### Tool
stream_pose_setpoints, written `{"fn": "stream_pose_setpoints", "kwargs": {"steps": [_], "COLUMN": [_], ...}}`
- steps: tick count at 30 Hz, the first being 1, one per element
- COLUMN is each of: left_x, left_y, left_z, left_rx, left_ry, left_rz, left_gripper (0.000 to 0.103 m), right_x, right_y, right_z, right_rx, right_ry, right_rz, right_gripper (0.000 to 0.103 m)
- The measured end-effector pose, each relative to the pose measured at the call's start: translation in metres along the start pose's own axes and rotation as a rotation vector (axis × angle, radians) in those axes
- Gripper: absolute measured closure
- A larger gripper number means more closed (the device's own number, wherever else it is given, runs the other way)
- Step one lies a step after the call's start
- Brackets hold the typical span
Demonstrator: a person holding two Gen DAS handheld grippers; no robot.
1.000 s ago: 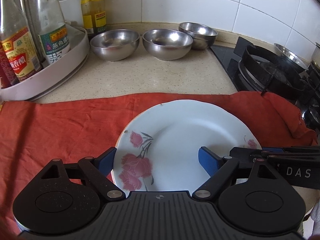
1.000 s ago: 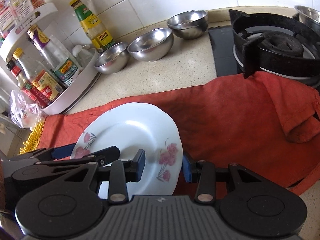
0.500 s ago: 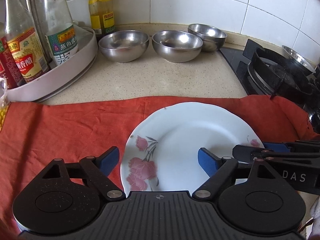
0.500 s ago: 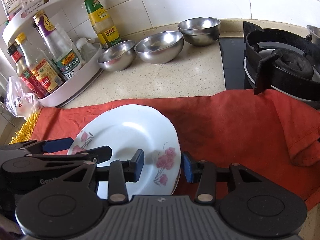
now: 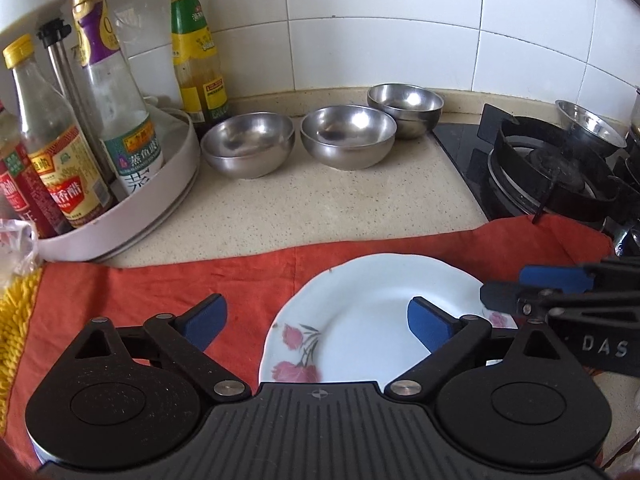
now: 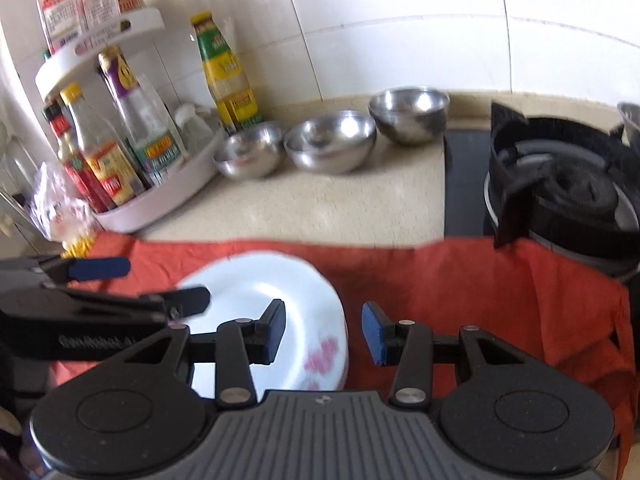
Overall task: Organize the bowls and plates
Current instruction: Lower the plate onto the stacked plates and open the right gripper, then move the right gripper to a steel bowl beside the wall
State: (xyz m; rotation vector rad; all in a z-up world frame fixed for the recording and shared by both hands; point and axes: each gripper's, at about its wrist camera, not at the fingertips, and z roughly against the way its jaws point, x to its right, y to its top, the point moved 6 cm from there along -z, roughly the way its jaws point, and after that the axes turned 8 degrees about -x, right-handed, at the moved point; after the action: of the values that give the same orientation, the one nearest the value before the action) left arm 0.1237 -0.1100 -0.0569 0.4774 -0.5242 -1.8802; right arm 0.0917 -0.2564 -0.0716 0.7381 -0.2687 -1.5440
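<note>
Both sets of jaws stand parted, gripping nothing. Left gripper (image 5: 316,320): blue pads spread wide, its left pad over the red cloth (image 5: 160,284), its right pad over the plate's inner surface; whether that pad touches the plate cannot be told. Right gripper (image 6: 324,330): pads apart, straddling the plate's right rim, left pad above the white face, right pad over the cloth just beside the rim. Right wrist view is blurred.

White plate (image 5: 360,312) with pink flower prints lies on the red cloth, near the front edge of the counter. From the left wrist view, the right gripper's fingers reach in from the right, over the plate's far right edge.

Three steel bowls sit in a row on the speckled counter (image 5: 320,208) against the tiled wall, well apart from the plate: left bowl (image 5: 248,148), middle bowl (image 5: 348,136), right bowl (image 5: 404,108). Left and middle nearly touch; the right one sits slightly behind, beside the stove edge.

White round rack (image 5: 120,216) at left holds sauce bottles; a green-labelled bottle (image 5: 196,52) stands behind the left bowl. Black gas burner (image 5: 552,168) at right, the cloth's far corner lying against its base. Another steel bowl (image 5: 588,124) rests beyond the burner.
</note>
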Motion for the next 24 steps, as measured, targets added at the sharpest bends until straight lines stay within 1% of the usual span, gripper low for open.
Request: {"fn": "stream_pose_setpoints", "kwargs": {"steps": [4,7,9,13,20,24], "left_x": [-0.006,-0.014,-0.016,-0.017,-0.024,-0.027], "left_y": [0.010,0.020,0.027,0.038,0.061,0.074], "left_z": [-0.007,-0.012,-0.015,-0.017,-0.019,-0.020], "left_rx": [0.001,-0.004,-0.009,0.004,0.037,0.053], "left_ry": [0.010,-0.017,-0.023,-0.026,-0.027,-0.021], "left_rz": [-0.019,-0.006,0.000,-0.031,-0.037,-0.041], "left_gripper": [0.004,0.004,0.004,0.004,0.004,0.004], "right_x": [-0.004,-0.005,-0.007,-0.010,-0.016,-0.016], "right_y": [0.015,0.024,0.031,0.049,0.075,0.087], "right_z": [-0.005,-0.008,-0.007,-0.010,-0.011,-0.013], "right_rx": [0.009,-0.013,-0.004,0.015,0.051,0.055], "right_ry": [-0.017,-0.001,0.000,-0.018,-0.042,-0.045], "right_rz": [0.011,-0.021,-0.011,-0.005,0.016,0.012], "right_gripper": [0.059,0.059,0.059,0.059,0.059,0.059]}}
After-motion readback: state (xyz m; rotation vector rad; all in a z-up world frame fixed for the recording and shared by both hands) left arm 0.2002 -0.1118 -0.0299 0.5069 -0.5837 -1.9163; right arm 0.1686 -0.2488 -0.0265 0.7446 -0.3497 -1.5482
